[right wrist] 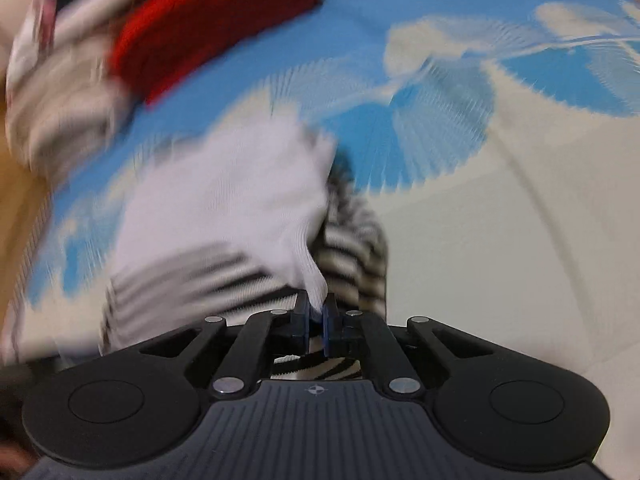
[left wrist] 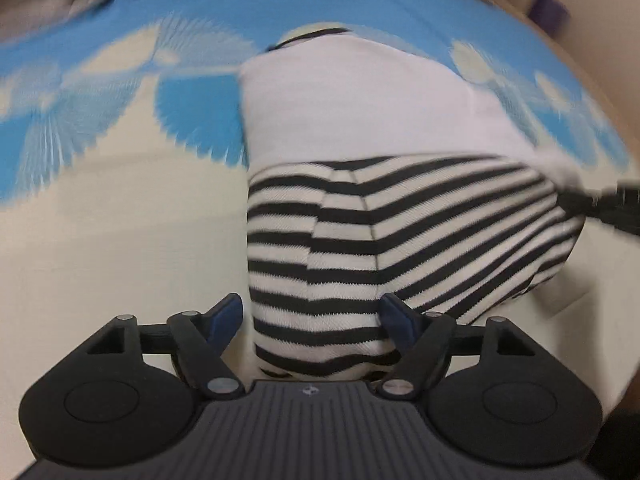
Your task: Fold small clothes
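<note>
Left gripper (left wrist: 311,314) jaws wide over striped garment (left wrist: 400,232); right gripper (right wrist: 318,312) pinches its white part (blurred).

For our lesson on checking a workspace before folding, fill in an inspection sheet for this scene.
Surface: blue and cream patterned cloth.
Job's things: black-and-white striped garment with a white part, lying flat.
Clutter: red cloth and pale clothes pile at the far edge.
Grippers: left gripper open, straddling the striped end; right gripper shut on the white fabric.
Cables: nothing seen.
Surroundings: blurred; cannot tell.
</note>
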